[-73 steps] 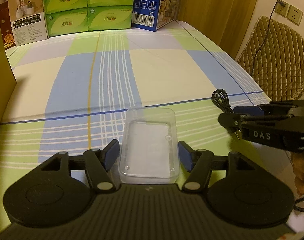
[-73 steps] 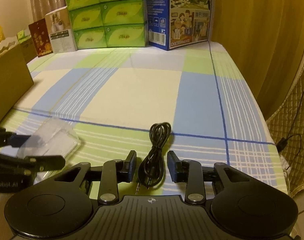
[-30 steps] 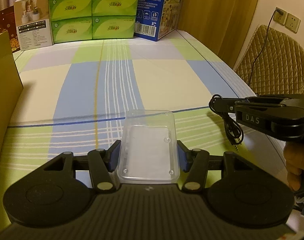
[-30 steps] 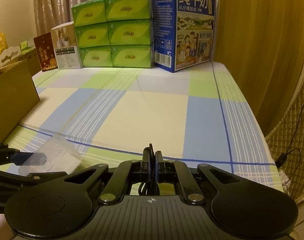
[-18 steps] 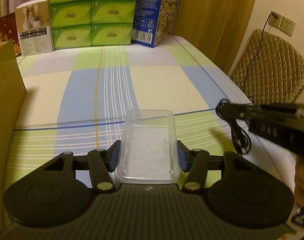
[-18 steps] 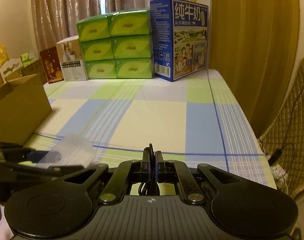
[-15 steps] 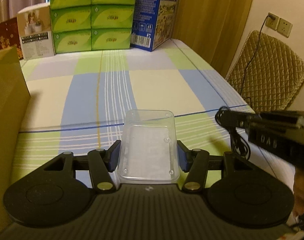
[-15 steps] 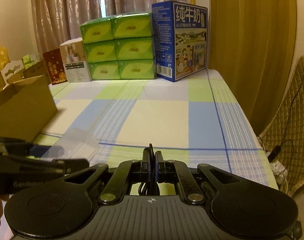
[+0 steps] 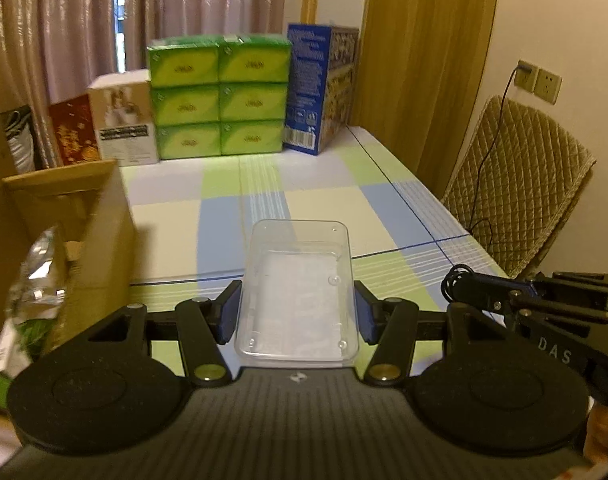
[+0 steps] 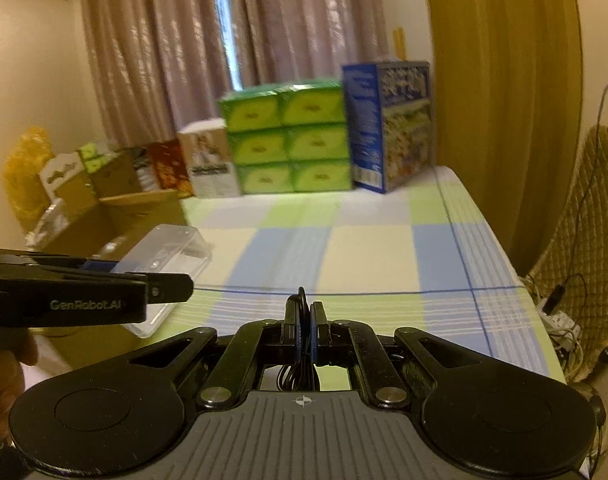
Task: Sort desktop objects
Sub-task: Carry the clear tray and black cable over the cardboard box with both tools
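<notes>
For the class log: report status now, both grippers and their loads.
Left gripper shut on clear tray. Right gripper shut on black cable. Cardboard box at left; nothing blocking.

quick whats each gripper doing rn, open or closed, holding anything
left gripper: closed on the clear plastic tray.
right gripper: closed on the black cable.

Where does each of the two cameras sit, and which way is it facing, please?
Left wrist: on the left gripper, looking along its fingers, which clamp a clear tray, toward stacked boxes; the right gripper shows at right.
Right wrist: on the right gripper, facing the same way, shut on a black cable; the left gripper and a hand show at left.
Shared: tray, boxes, checked cloth, carton.
</notes>
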`<state>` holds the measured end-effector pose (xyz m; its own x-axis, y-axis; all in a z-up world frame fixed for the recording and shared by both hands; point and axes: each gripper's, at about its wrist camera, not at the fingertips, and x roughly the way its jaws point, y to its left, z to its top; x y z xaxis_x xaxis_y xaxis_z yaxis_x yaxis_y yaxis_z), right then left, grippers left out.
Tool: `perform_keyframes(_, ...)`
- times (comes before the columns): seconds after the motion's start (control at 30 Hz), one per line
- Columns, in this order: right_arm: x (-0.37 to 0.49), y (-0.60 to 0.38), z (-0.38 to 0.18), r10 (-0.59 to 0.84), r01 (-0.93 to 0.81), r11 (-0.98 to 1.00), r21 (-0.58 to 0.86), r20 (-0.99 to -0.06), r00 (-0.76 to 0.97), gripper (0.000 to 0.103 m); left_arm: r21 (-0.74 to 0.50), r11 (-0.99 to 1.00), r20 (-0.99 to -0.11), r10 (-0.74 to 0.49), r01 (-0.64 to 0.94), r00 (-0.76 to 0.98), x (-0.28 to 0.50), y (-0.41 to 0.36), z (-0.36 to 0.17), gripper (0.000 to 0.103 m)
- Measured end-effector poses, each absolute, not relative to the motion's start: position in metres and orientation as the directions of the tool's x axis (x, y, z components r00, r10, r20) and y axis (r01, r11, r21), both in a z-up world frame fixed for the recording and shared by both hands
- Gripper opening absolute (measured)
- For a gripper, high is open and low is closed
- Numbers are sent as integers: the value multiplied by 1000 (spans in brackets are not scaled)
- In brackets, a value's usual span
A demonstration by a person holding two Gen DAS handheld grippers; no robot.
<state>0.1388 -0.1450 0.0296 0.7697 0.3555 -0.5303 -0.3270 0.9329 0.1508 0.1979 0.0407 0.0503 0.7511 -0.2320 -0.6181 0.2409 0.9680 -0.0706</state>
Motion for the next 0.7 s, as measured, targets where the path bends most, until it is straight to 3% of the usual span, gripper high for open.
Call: perform_keyframes(0.7,56,-28,73,536,-544,828,138,-480,695,1,3,997,-574,-61,77,816,83,161,108,51)
